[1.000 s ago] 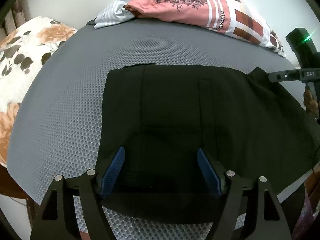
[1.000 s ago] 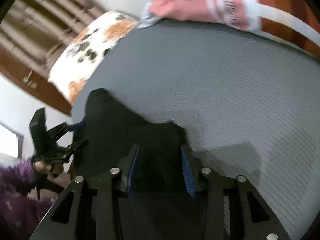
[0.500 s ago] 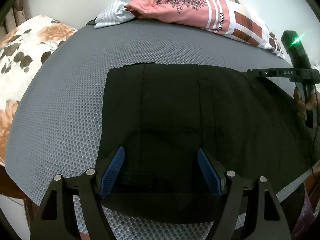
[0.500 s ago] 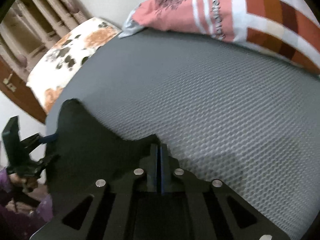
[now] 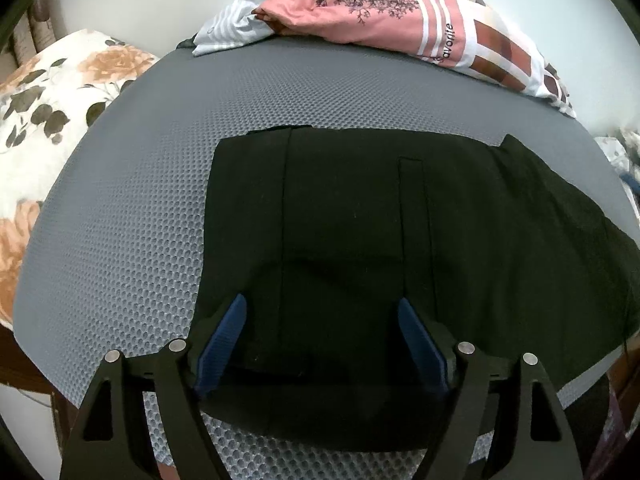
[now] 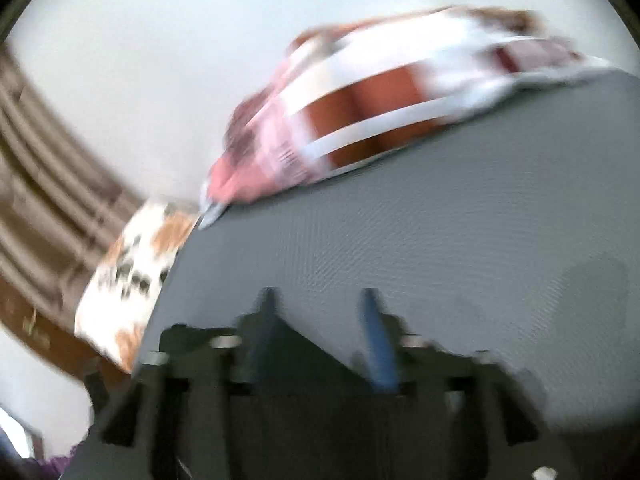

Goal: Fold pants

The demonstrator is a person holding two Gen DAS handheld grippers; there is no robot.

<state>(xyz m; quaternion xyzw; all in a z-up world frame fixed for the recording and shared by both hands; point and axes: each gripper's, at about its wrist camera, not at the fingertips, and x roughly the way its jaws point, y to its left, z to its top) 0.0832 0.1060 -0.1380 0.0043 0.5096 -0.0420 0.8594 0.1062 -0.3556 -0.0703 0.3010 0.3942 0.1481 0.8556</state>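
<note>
Black pants [image 5: 360, 232] lie flat and folded on the grey mesh mat [image 5: 160, 160] in the left wrist view, waistband end toward the left, the leg part running off to the right. My left gripper [image 5: 320, 320] hovers open over their near edge, blue pads [image 5: 224, 332] apart and empty. In the blurred right wrist view my right gripper [image 6: 320, 320] is open, its blue pads [image 6: 376, 344] apart over the grey mat [image 6: 440, 240], with a dark bit of the pants [image 6: 304, 344] just under the fingers. It holds nothing.
A pink, white and brown patterned cloth pile [image 5: 400, 12] lies along the far edge of the mat; it also shows in the right wrist view [image 6: 360, 112]. A floral pillow [image 5: 48, 120] lies left of the mat. Wooden furniture [image 6: 48, 200] stands at left.
My right gripper was shut on the pants' far corner half a second ago; it has now opened, let go and swung up and away. It has left the left wrist view. The left gripper stayed put.
</note>
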